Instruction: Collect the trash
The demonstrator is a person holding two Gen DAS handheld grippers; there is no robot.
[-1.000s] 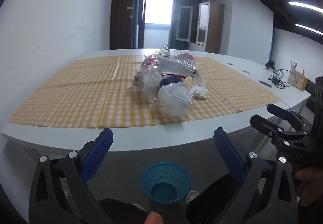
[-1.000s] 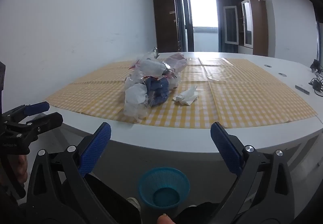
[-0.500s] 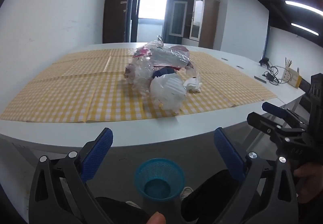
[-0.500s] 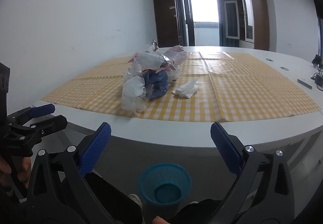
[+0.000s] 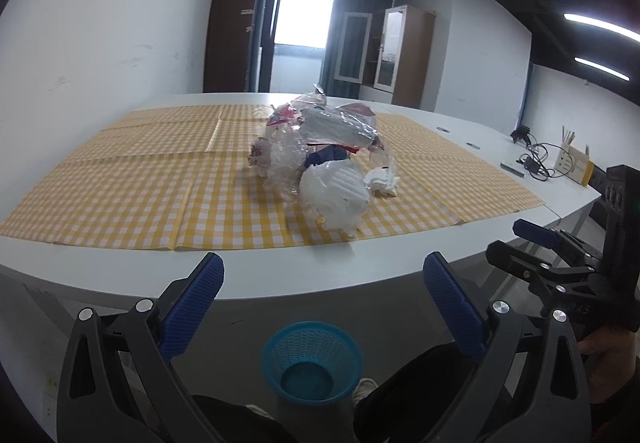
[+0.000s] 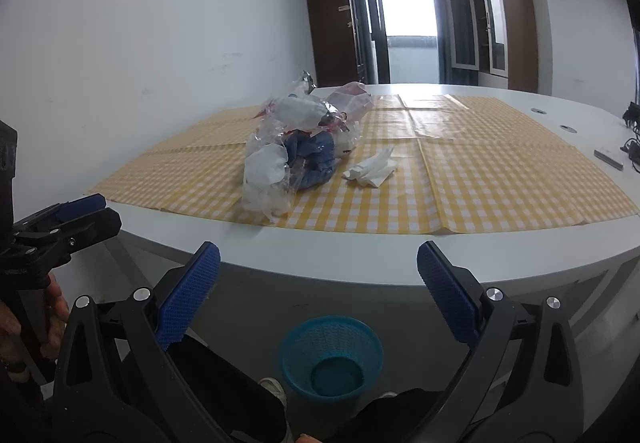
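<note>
Checked tablecloth (image 5: 160, 183), tangled trash pile (image 5: 320, 159) contents indistinct, basket (image 5: 312, 359) partly hidden

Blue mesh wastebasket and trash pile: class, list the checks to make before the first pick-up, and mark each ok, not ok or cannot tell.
1. Left claw open, nothing held: ok.
2. Right claw open, nothing held: ok.
3. Blue mesh wastebasket upright on the floor, mouth unblocked: ok.
4. Heap of clear plastic wrappers within either claw's span: not ok; both are short of the white table.
5. Crumpled white tissue lying apart from the heap: ok.
6. Heap loose enough to lift piecemeal: cannot tell.
</note>
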